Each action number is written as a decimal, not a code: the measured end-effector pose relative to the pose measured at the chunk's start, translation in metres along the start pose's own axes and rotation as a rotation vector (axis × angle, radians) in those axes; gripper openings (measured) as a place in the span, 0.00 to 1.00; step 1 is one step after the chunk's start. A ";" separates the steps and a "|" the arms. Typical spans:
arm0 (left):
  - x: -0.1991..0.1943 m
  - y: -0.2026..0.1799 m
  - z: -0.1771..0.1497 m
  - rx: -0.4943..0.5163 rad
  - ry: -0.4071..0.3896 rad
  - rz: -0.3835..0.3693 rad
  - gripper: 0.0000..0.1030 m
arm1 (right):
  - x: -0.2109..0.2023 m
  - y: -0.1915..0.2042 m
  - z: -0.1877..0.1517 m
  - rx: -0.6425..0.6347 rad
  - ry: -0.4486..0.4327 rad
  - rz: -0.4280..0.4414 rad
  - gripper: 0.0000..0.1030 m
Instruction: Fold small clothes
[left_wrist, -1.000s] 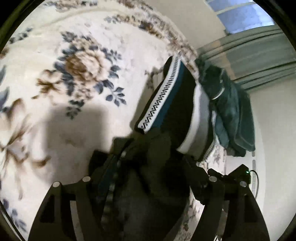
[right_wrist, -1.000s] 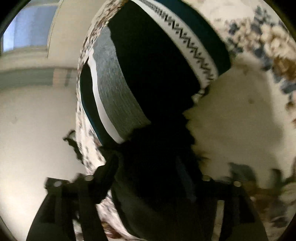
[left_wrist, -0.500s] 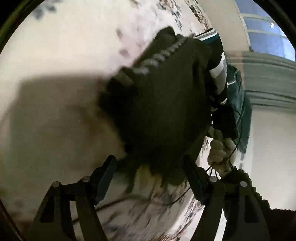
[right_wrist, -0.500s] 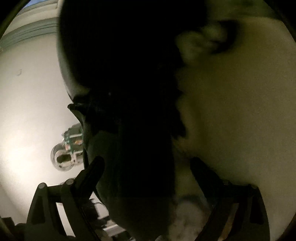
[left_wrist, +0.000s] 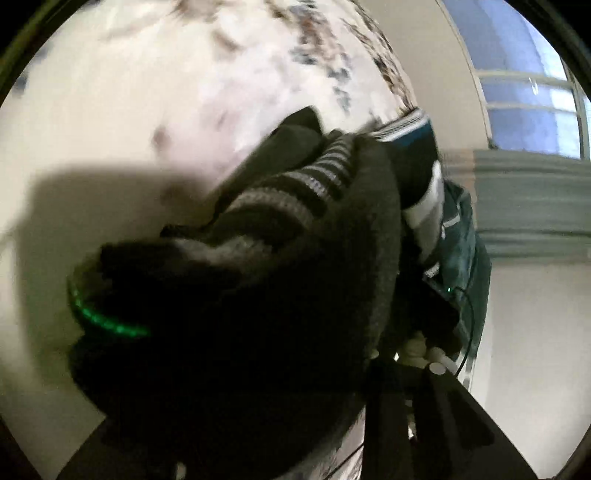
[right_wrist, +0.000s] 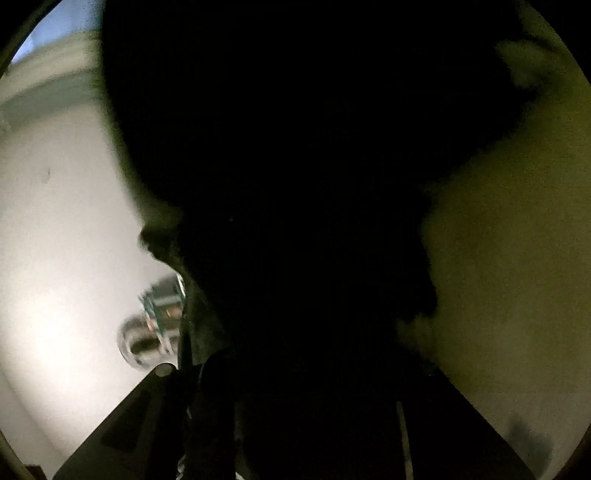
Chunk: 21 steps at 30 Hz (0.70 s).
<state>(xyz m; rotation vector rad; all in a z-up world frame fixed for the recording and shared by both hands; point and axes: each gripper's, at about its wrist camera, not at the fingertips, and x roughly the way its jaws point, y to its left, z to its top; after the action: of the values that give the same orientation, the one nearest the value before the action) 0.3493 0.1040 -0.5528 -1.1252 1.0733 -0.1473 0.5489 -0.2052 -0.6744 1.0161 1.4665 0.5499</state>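
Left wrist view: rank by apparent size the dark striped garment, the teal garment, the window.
1. Dark striped garment, fills the frame centre; it is right at the lens, so partly nearness.
2-3. Teal garment and window look about alike; the teal one is partly hidden, so no ranking.

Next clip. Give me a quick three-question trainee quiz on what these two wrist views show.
1. True or false: the dark striped garment lies spread flat on the bedspread.
2. What sits beyond it in the left wrist view? A) stack of folded clothes B) laundry basket C) pillow
3. Fill in: the garment's stripes are ___.
Key: 1 false, it is bunched; 2 A; 3 grey.
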 end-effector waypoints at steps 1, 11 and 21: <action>-0.006 -0.005 0.006 0.022 0.017 -0.002 0.23 | -0.007 0.000 -0.012 0.017 -0.022 0.006 0.18; -0.023 -0.017 0.045 0.358 0.422 0.173 0.42 | -0.040 -0.028 -0.273 0.328 -0.137 0.029 0.17; -0.067 -0.001 0.029 0.330 0.309 0.206 0.65 | -0.053 -0.057 -0.292 0.413 -0.051 -0.167 0.55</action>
<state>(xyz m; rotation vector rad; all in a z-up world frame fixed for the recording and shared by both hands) 0.3367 0.1619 -0.5101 -0.7031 1.3751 -0.3303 0.2493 -0.2134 -0.6396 1.1999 1.6381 0.0986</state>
